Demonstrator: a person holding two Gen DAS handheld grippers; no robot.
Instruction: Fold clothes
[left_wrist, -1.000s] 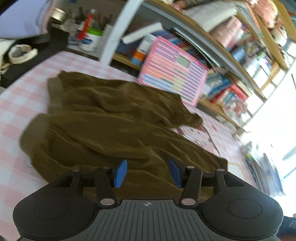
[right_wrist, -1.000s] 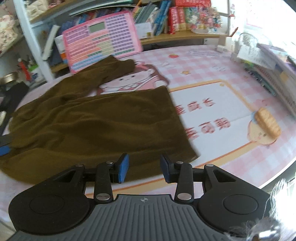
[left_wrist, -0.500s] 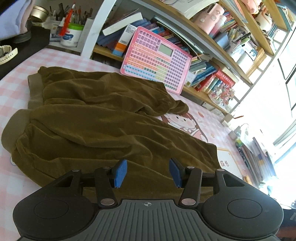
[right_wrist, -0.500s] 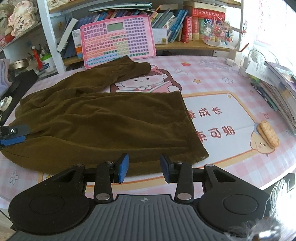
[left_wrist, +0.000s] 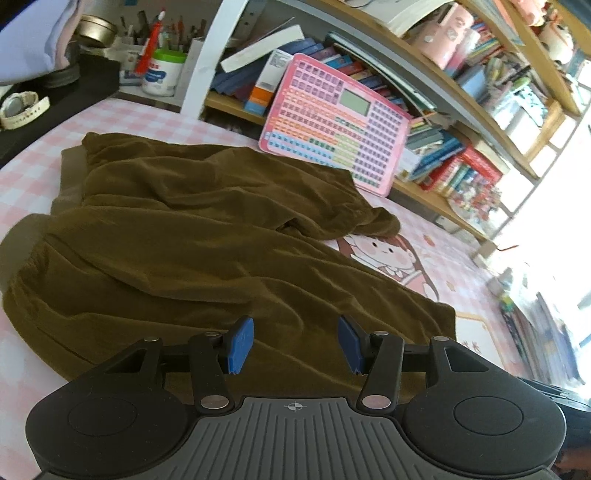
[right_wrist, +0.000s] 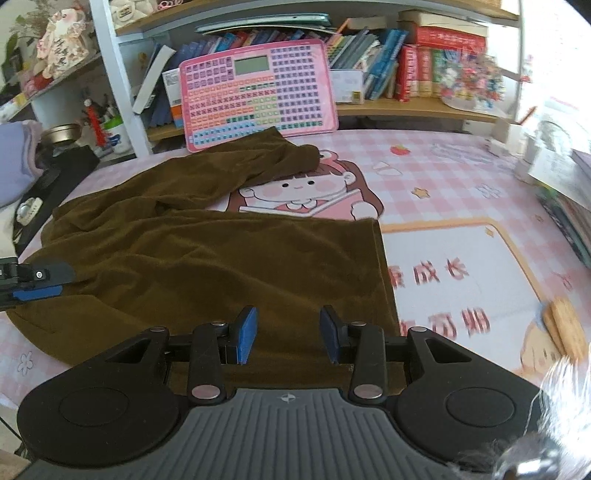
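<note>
1. Left gripper (left_wrist: 295, 341): blue pads spread wide, nothing between them. It hovers low over the near edge of the trousers (left_wrist: 207, 251), bottom centre of the left view.
2. Right gripper (right_wrist: 288, 334): pads likewise spread and empty, poised above the near leg's lower edge, bottom centre of the right view. Whether either gripper touches the cloth I cannot tell.
3. Trousers: dark olive, lying crumpled across the pink checked mat (right_wrist: 461, 177). Waistband sits at the left of both views. One leg runs to a straight hem mid-frame in the right view; the other leg is bunched toward the pink keyboard toy (right_wrist: 258, 96) at upper centre.
4. Judged step: taking hold of the near edge to start a fold; no fold looks made yet.
5. To do it well: each gripper should bite only the layers wanted, one near the waistband, one near the hem. The far leg probably needs pulling straight first, or the fold will trap that bunch.
6. Watch: a biscuit (right_wrist: 563, 328) lies on the mat at lower right, apart from the cloth; keep the hem from sweeping it.
</note>
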